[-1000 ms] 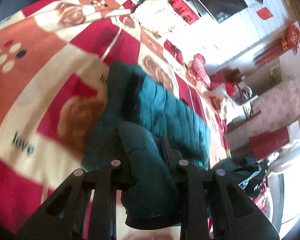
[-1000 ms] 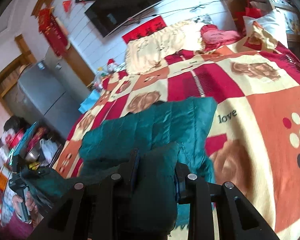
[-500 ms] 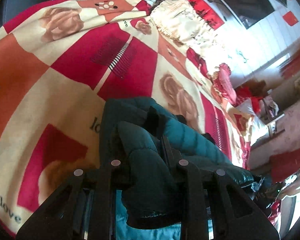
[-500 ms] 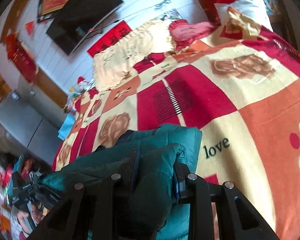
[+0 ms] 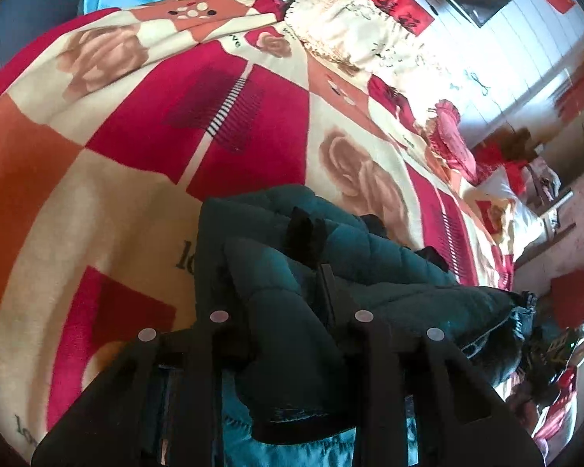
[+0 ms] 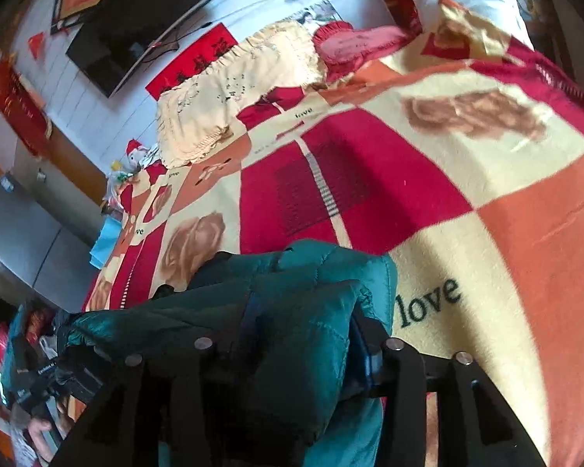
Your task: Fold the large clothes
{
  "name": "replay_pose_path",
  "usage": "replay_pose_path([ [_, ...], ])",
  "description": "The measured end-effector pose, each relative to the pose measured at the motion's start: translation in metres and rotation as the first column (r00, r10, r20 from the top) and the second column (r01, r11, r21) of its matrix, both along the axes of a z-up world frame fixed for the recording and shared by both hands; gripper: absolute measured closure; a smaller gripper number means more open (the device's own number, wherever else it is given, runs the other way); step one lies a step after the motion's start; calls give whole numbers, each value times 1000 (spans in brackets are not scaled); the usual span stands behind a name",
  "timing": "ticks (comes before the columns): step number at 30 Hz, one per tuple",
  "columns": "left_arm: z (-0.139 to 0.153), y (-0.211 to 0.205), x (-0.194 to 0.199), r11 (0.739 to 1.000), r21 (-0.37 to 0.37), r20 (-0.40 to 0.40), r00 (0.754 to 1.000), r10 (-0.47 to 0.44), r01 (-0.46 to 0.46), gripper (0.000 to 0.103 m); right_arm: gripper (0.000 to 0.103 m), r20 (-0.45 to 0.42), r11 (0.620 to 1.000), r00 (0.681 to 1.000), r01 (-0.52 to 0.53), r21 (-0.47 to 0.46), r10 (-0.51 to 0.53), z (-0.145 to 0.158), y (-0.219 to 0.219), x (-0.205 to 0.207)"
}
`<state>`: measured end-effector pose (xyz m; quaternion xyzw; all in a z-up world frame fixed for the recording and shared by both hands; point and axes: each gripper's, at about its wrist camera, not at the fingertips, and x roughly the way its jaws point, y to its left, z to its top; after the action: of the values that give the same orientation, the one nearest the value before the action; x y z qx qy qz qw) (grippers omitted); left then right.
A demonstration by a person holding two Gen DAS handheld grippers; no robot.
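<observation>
A dark teal quilted puffer jacket (image 5: pixel 373 268) lies bunched on a bed covered by a red, orange and cream patchwork blanket (image 5: pixel 136 124). My left gripper (image 5: pixel 288 288) is shut on a thick fold of the jacket, which fills the gap between its fingers and hangs toward the camera. In the right wrist view the same jacket (image 6: pixel 222 303) stretches left from my right gripper (image 6: pixel 303 311), which is shut on another thick fold of it. The fingertips of both grippers are hidden by the fabric.
A cream frilled pillow (image 5: pixel 354 35) and a pink cushion (image 5: pixel 451 136) lie at the far end of the bed. A dark television (image 6: pixel 136 19) hangs on the white wall. A grey cabinet (image 6: pixel 23 233) stands off the bed's left side.
Both grippers have carried their jacket folds forward over the blanket. The jacket's far edge has doubled over, and more blanket shows beyond it.
</observation>
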<state>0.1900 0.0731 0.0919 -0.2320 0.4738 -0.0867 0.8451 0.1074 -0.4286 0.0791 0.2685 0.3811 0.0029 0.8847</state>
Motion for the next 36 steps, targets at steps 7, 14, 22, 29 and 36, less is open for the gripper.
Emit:
replay_pose_path([
  [7,26,15,-12,995,-100,15,1000,-11,12,58,3,99,987,995,27,-161,-11,49,5,-29],
  [14,53,25,-30,992,-113,113,991,75,-62,33,3,153,966,977,-112,-233,150,68,40,-49],
  [22,45,-15,-35,1000,21,154,988,-4,0,33,6,77,906,945,-278,-320,317,41,117,-18],
  [29,-10,-55,13,973,230,31,999,23,-30,32,6,27,901,954,-274,-338,300,19,153,39],
  [36,-39,-71,36,918,397,34,999,0,-13,16,4,-159,868,952,-304,-392,262,-32,163,87],
])
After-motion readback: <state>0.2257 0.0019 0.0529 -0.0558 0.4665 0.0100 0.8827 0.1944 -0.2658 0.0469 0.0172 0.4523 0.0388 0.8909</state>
